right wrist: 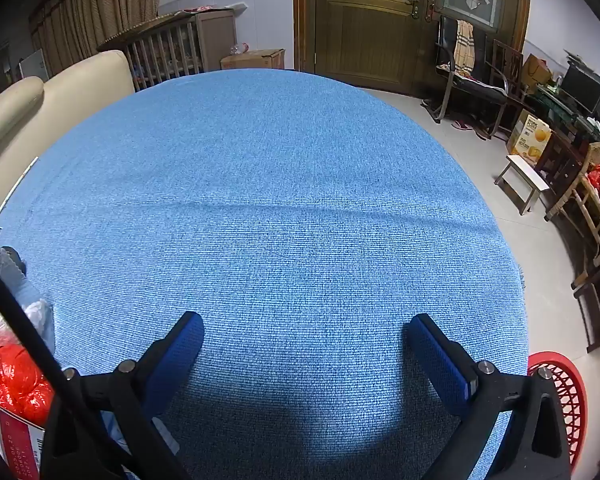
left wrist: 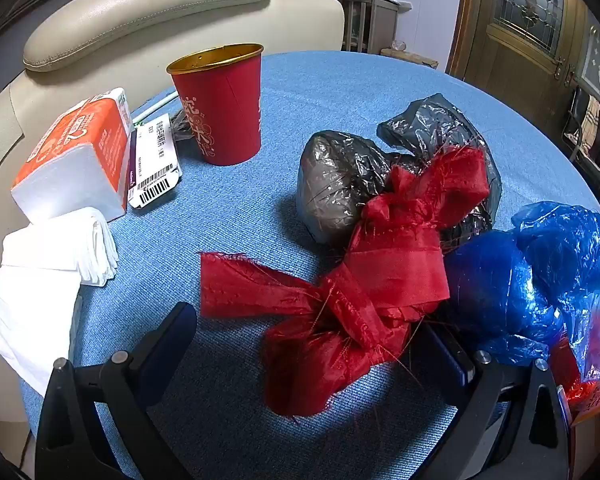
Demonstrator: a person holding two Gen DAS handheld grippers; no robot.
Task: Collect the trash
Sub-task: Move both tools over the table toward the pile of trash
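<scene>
Trash crowds the blue-clothed counter [left wrist: 236, 208] in the left wrist view: a knotted red cloth bundle [left wrist: 356, 304] lies between the spread left tongs [left wrist: 312, 344], touching neither pad, with a grey-black plastic bag [left wrist: 340, 184] at its 12 o'clock and a crumpled blue plastic bag [left wrist: 540, 280] touching it at 3 o'clock. A red paper cup [left wrist: 220, 108] stands upright at 11 o'clock, well apart, beside an orange tissue pack [left wrist: 80, 152], a barcoded slip [left wrist: 154, 168] and folded white tissues [left wrist: 52, 264] along the counter's left edge. Only the right wrist view shows the right tongs [right wrist: 304, 344], likewise spread over bare cloth with open room ahead to the far rim, a red mesh basket [right wrist: 564, 392] below the counter at 4 o'clock, and a wooden door [right wrist: 364, 28] beyond.
</scene>
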